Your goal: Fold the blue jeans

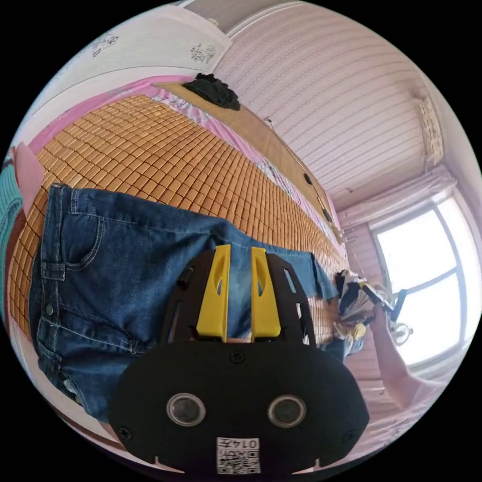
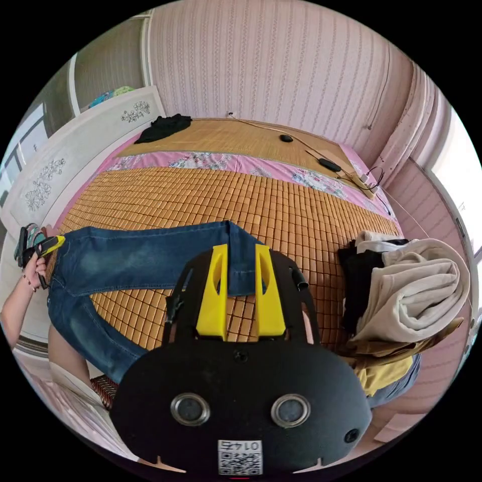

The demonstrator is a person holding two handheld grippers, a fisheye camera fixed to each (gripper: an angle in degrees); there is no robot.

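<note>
A pair of blue jeans (image 2: 145,261) lies spread across a woven bamboo mat (image 2: 211,196) on a bed, the waistband toward one side of the mat and the legs running out along its near edge. In the left gripper view, the left gripper (image 1: 239,253) hovers over the thigh area of the jeans (image 1: 125,271), its two yellow jaws parted by a narrow gap with denim visible between them; whether the tips press the cloth cannot be told from this angle. In the right gripper view, the right gripper (image 2: 241,253) sits at the hem of one trouser leg, its yellow jaws likewise narrowly apart with the cuff lying in the gap between them, apparently not clamped. At the far left of that view a person's hand (image 2: 31,273) holds the other gripper near the waistband end of the jeans. A heap of folded clothes (image 2: 401,301), cream, black and mustard in colour, rests on the mat just beside the trouser hem. A dark garment (image 2: 163,128) lies at the far end of the bed, near a white panel with floral decoration (image 2: 75,155), and cables (image 2: 326,160) trail along the far side below the striped pink wall (image 2: 271,65). A bright window (image 1: 427,281) shows in the left gripper view.
</note>
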